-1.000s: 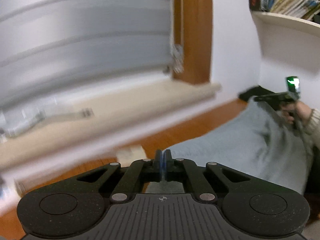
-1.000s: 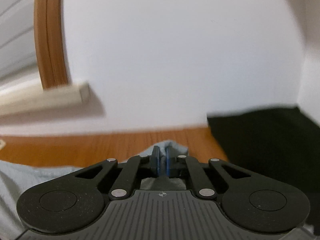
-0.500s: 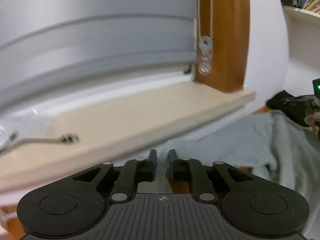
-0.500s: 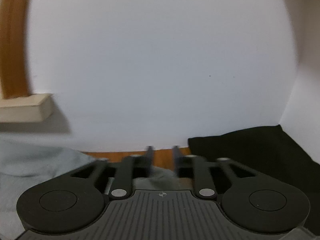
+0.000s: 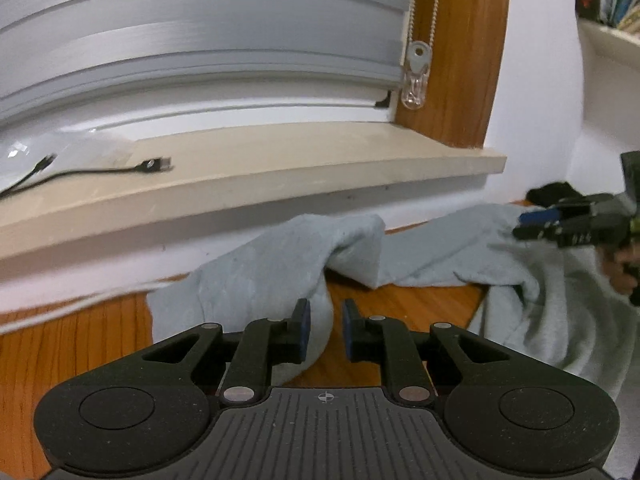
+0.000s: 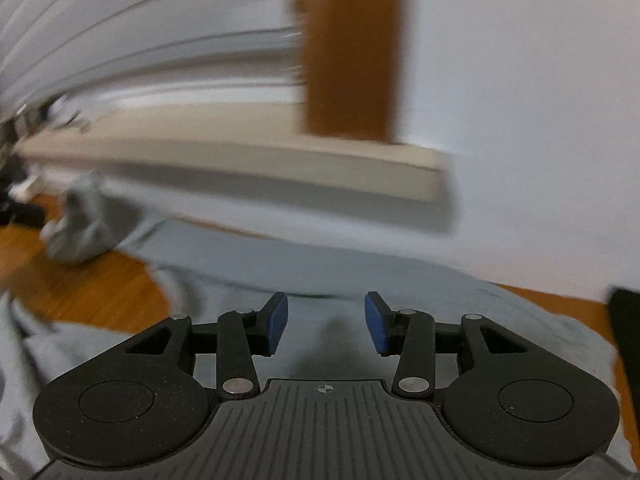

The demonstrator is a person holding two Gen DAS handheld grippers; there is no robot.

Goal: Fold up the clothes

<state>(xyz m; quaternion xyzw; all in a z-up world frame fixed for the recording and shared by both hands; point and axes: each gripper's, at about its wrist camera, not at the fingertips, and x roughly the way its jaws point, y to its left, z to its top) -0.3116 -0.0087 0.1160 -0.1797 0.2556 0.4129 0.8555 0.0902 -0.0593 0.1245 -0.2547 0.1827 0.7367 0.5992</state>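
Observation:
A light grey garment lies rumpled on the wooden table below a window sill. My left gripper hovers low over one raised fold, its jaws a little apart. The fold runs behind the left finger and partly into the gap, and the pads do not press on it. In the right wrist view my right gripper is over the flat grey garment, its jaws opening with nothing between them. The left wrist view also shows the right gripper at the far right, held by a hand.
A beige window sill juts out over the table's far edge, with a black USB cable on it. Grey blinds and a brown wooden frame stand behind. A black cloth lies at the back right. A bookshelf hangs at top right.
Both grippers were shut on the garment a second ago and have let go. The cloth has dropped onto the table. The left gripper sank lower; the right one swung left, blurring its view.

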